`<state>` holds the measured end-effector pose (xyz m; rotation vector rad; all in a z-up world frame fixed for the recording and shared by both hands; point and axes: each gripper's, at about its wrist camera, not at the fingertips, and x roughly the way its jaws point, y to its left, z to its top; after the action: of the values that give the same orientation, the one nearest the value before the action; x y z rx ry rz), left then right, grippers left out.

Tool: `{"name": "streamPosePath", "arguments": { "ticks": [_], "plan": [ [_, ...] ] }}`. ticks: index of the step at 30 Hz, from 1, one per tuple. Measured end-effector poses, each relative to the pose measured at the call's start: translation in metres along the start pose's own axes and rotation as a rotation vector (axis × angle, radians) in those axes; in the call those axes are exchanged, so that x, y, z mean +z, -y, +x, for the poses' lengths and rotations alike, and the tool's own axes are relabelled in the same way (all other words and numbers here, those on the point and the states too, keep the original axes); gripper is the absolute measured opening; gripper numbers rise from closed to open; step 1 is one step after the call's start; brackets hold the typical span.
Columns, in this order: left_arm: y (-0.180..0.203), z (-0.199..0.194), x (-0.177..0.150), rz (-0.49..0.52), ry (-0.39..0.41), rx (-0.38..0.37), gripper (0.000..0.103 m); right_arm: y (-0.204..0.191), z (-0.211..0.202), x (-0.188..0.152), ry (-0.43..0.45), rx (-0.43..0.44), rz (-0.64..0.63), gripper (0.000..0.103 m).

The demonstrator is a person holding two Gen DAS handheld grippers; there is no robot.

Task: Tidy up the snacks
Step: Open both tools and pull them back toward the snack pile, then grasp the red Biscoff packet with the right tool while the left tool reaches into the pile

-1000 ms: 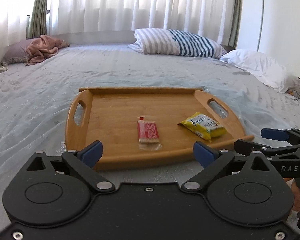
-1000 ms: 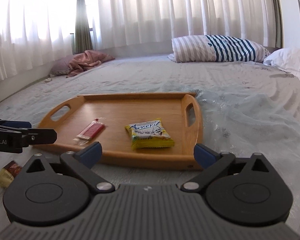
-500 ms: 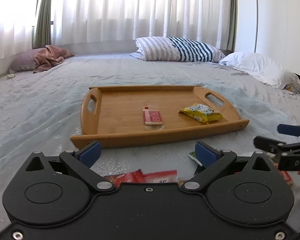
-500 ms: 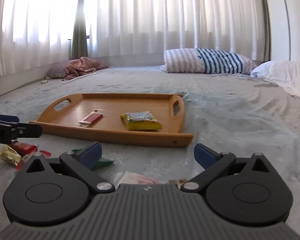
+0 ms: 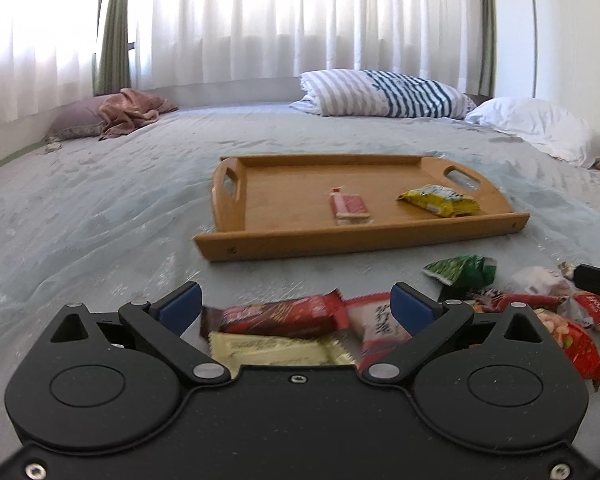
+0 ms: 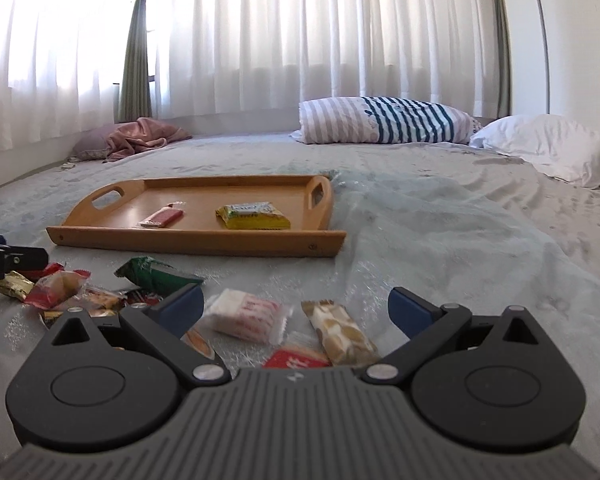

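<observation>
**A:** Left wrist view first. The left gripper hangs low over the loose pile on the bedspread, jaws spread wide and holding nothing. Framed between its blue pads are a red bar and, nearer the camera, a gold bar.

**B:** So this looks like a pick being lined up?

**A:** That is the reading. The wooden tray sits beyond the pile with only a small red packet and a yellow packet on it, so most of the sorting is ahead. A green packet lies off to the right, and the tip of the other tool pokes in at the right edge.

**B:** What does the next move ask for?

**A:** Dropping the pads around one wrapper only. The red bar overlaps its neighbours, so a sloppy close could drag two along.

**B:** Over to the right wrist view.

**A:** The right gripper is level and low too, pointed toward the tray, fingers well apart, nothing between them. Just ahead lie a white-and-pink packet and a tan nougat bar, side by side but apart.

**B:** Easier targets?

**A:** Likely; each lies clear of the other. The tray stands straight ahead, near, with open floor left on it.
</observation>
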<state>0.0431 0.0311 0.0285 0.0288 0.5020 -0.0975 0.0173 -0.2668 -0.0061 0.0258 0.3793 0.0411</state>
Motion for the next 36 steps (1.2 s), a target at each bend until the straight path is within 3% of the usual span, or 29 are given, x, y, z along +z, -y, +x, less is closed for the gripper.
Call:
{"name": "streamPosePath", "arguments": {
  "ticks": [9, 14, 16, 20, 23, 27, 30, 36],
  "plan": [
    [-0.013, -0.01, -0.016, -0.023, -0.018, 0.044, 0.1, 0.0, -0.009, -0.014, -0.016, -0.044, -0.001, 0.103],
    [-0.017, -0.013, -0.023, -0.035, -0.062, -0.007, 0.091, 0.002, -0.009, -0.023, -0.022, -0.073, 0.017, 0.103],
    [-0.016, -0.011, -0.026, -0.036, -0.077, -0.011, 0.083, 0.002, -0.01, -0.025, -0.019, -0.089, 0.017, 0.103],
    [-0.015, -0.012, -0.028, -0.048, -0.067, -0.011, 0.081, 0.001, -0.013, -0.026, -0.012, -0.102, 0.02, 0.102],
    [-0.014, -0.014, -0.029, -0.051, -0.062, -0.016, 0.073, 0.0, -0.014, -0.03, -0.027, -0.118, 0.016, 0.1],
    [-0.014, -0.018, -0.028, -0.055, -0.062, -0.001, 0.056, -0.004, -0.02, -0.034, -0.023, -0.123, 0.004, 0.09],
    [-0.017, -0.017, -0.026, -0.071, -0.067, 0.008, 0.05, -0.009, -0.024, -0.032, -0.017, -0.119, 0.003, 0.081],
    [-0.017, -0.015, -0.023, -0.087, -0.07, 0.006, 0.05, -0.021, -0.027, -0.032, -0.027, -0.103, -0.017, 0.059]
  ]
}}
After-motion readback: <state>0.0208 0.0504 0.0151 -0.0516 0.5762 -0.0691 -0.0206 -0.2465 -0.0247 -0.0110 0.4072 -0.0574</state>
